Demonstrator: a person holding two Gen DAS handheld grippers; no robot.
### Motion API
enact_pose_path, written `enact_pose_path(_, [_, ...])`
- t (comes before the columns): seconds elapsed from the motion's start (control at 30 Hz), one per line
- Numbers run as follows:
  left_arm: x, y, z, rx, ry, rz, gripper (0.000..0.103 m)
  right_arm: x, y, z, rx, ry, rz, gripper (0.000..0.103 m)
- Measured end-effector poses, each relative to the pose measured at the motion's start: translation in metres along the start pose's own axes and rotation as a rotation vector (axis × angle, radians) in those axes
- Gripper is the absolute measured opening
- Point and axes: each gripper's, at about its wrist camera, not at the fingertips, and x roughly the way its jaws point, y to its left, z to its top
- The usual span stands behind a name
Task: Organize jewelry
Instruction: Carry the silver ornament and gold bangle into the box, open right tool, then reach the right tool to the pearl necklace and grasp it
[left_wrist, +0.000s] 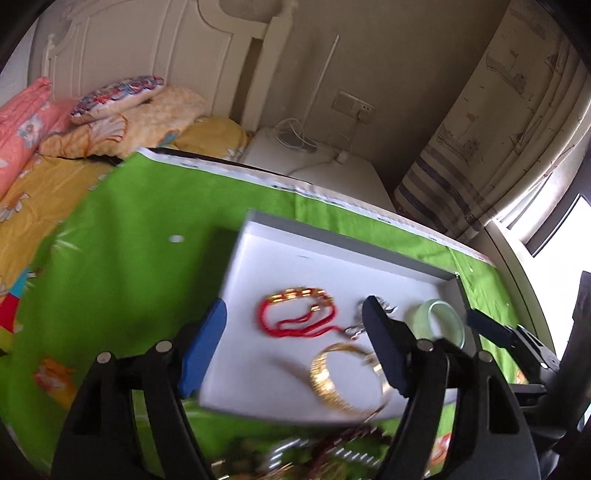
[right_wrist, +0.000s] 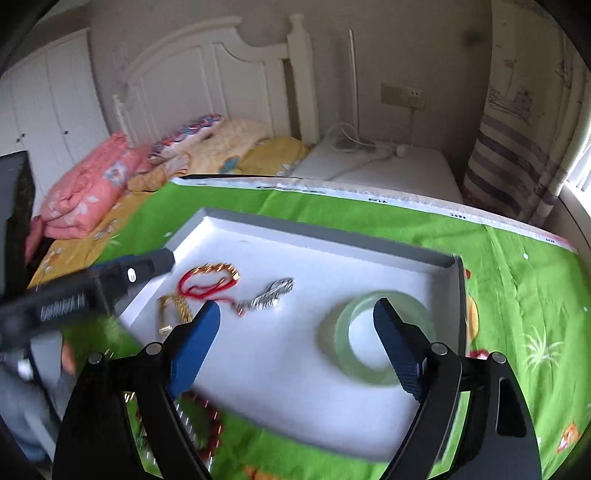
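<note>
place: home bedroom
landmark: white headboard (right_wrist: 207, 74)
below it: bed with pink quilt (right_wrist: 92, 188), pillow (left_wrist: 118, 96)
left of it: white wardrobe (right_wrist: 48, 103)
right of it: wall socket (right_wrist: 402, 96), patterned curtain (right_wrist: 517, 122)

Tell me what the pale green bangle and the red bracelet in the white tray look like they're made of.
Pale green bangle: probably jade or glass; translucent, smooth and glossy, though blurred. Red bracelet: looks like braided red cord with shiny gold-coloured metal beads; the exact metal can't be told.
</note>
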Motion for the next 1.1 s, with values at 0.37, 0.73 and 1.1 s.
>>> enact_pose_path(0.37, [-0.074, 0.050, -0.059, 0.008, -0.049, 0.097, 0.092, -0.049, 0.011, -0.061, 0.002, -0.034, 0.058, 0.082])
enact_pose_path(0.73, [-0.105, 0.103, -0.121, -0.184, -0.055, 0.056, 0.093, -0.072, 0.060, -0.103, -0.052, -0.029, 0.134, 0.082])
enact_pose_path(1.1, [-0.112, 0.111, -0.122, -0.225, -0.103, -0.016, 0.096, -0.062, 0.101, -0.094, -0.130, 0.003, 0.188, 0.066])
